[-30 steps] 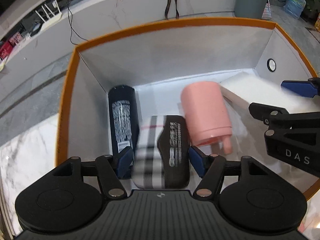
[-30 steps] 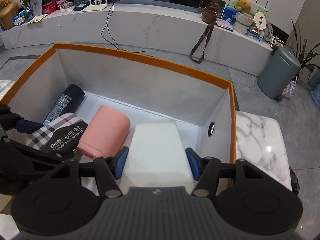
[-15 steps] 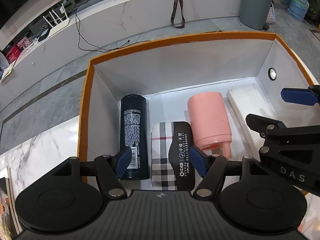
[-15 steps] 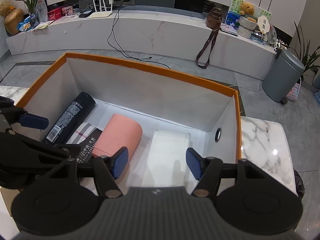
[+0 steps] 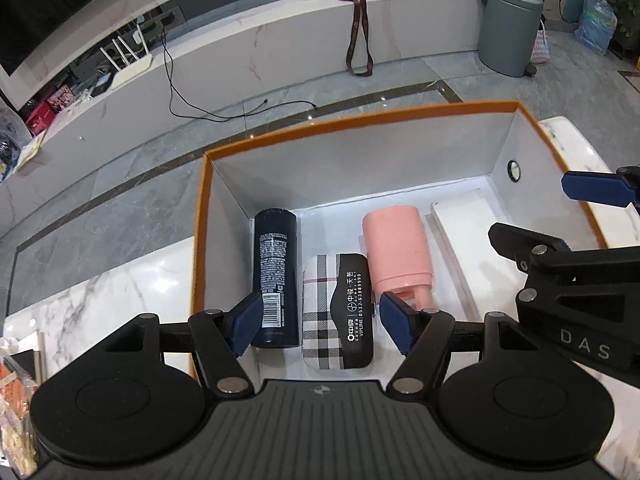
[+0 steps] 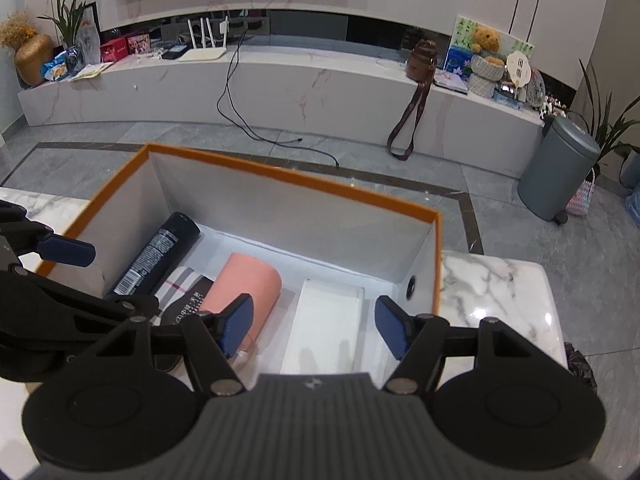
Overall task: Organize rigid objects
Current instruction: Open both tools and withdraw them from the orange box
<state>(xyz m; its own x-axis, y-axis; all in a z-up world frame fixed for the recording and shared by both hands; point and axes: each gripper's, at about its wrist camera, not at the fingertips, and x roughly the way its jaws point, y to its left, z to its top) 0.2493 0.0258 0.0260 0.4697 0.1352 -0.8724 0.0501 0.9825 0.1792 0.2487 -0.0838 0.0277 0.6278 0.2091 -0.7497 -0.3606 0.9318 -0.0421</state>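
Orange-rimmed box (image 5: 202, 216) on the marble table (image 5: 100, 300), now seen from higher up than a second ago, four things lying side by side on its floor. White flat box (image 6: 326, 328) at the right wall, let go and settled flat; pink cup (image 5: 396, 252), plaid case (image 5: 338, 312) and dark spray can (image 5: 276, 272) in a row leftward. Right gripper (image 6: 312, 326) lifted clear, jaws just been opening, nothing between them. Left gripper (image 5: 320, 320) likewise raised, jaws wide and empty. Packing probably done, or hands off for another item.
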